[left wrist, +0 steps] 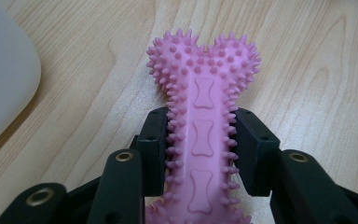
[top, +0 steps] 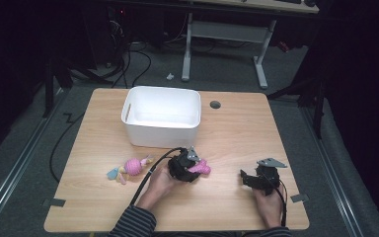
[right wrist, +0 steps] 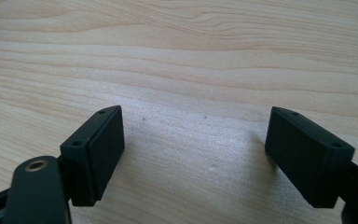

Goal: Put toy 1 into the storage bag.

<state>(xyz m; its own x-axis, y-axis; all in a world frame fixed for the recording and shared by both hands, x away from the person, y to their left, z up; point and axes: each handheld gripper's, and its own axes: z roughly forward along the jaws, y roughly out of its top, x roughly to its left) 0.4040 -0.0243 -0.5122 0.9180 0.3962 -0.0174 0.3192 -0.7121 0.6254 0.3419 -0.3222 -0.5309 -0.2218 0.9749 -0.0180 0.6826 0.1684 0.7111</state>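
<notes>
No brand, label or writing can be read on anything here. Nearest to the person, two hands come in from the 6 o'clock edge of the high view, one in a striped sleeve (top: 134, 221). The right gripper (top: 246, 178) sits on the wooden table (top: 237, 133) at about 5 o'clock, and in the right gripper view its two black jaws stand spread wide apart with bare wood between them. The left gripper (left wrist: 200, 149) is near the middle of the table, a little toward 6 o'clock. Its jaws are pinching a pink bone toy (left wrist: 204, 102) by the thin middle part, one jaw on each side, touching the little spikes. The knobby end of the bone sticks out past the jaws toward 12 o'clock in the left gripper view. Three small bone shapes are pressed into its flat top. Just to the 9 o'clock side of that gripper in the high view lies a soft toy (top: 128, 169) with a round pink part, a yellow part and a blue part, flat on the wood and not touching the gripper. Farther off, toward 12 o'clock, stands a white bin (top: 162, 133), open at the top. Beside it at 2 o'clock is a small round hole (top: 215, 104) in the table.
</notes>
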